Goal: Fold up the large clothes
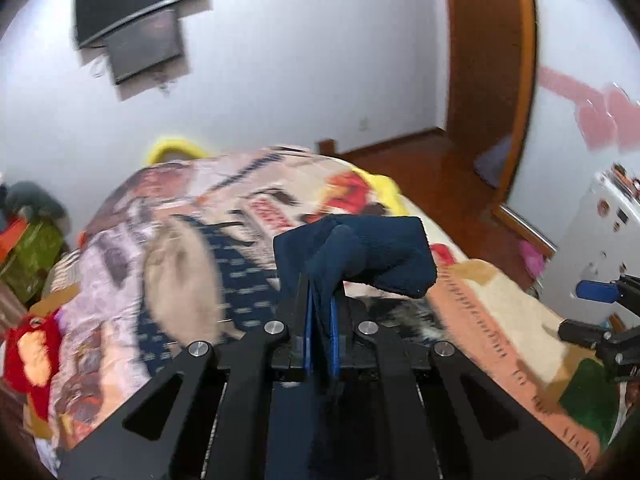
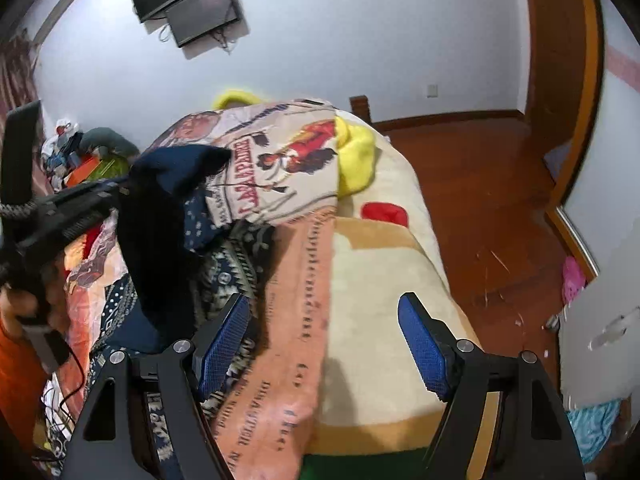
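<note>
My left gripper (image 1: 320, 292) is shut on a fold of a dark navy garment (image 1: 360, 256), which bunches up above the closed jaws. In the right wrist view the left gripper (image 2: 124, 190) reaches in from the left, and the navy garment (image 2: 160, 232) hangs from it down to the bed. A navy-and-white patterned knit (image 2: 236, 268) lies under it; I cannot tell whether it is the same piece. My right gripper (image 2: 324, 340) stands open over the blanket with nothing between its blue pads (image 2: 224, 344). The right gripper (image 1: 592, 312) also shows at the right edge of the left wrist view.
The bed is covered by a printed blanket (image 2: 380, 264) with a yellow cloth (image 2: 356, 156) near its far end. Clutter is piled to the left of the bed (image 2: 80, 156). A wooden floor (image 2: 480, 200) lies to the right, and a screen (image 2: 200, 0) hangs on the wall.
</note>
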Demonstrator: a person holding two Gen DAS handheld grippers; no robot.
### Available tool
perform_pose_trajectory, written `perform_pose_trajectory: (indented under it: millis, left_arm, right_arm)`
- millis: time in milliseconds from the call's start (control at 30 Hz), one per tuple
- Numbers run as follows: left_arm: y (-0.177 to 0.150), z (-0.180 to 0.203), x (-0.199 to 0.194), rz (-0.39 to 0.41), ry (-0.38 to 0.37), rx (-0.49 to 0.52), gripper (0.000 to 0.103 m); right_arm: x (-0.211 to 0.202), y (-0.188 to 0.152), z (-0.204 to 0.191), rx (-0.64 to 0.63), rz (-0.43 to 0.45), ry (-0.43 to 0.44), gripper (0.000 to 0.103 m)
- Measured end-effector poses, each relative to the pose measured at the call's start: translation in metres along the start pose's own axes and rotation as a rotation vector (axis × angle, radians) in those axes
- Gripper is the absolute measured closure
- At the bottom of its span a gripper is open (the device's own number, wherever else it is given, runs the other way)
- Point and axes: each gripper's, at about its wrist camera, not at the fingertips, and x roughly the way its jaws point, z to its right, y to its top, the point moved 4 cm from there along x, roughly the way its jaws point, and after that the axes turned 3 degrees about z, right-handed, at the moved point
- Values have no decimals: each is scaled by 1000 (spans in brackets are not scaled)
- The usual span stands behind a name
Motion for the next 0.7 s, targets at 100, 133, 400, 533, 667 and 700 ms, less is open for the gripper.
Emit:
perform_pose_trajectory:
  millis: [100,133,400,533,667,700]
  left_arm:
    - [-12,-45,-16,1,42,-51,96]
    - [-16,-55,-18,-2,49,-64,96]
    - [-78,-147,-25,-69,75,-227,96]
    - [-111,-170,-21,-106,46,-295,96]
    - [-153,-184,-7,-208,26,-328,96]
    - [-160,-187,-4,-236,22,-329,96]
  right_arm:
    - [4,4,-18,-26,0,13,27]
    - [6,5,-25,-37,-2,17,27]
    - [37,11,-92,-146,-39,63,27]
    - [65,10,-120,-207,-81,55,27]
    - [109,-1,-137,-259,-190,14,27]
    - [117,-5,-138,-267,-213,6,27]
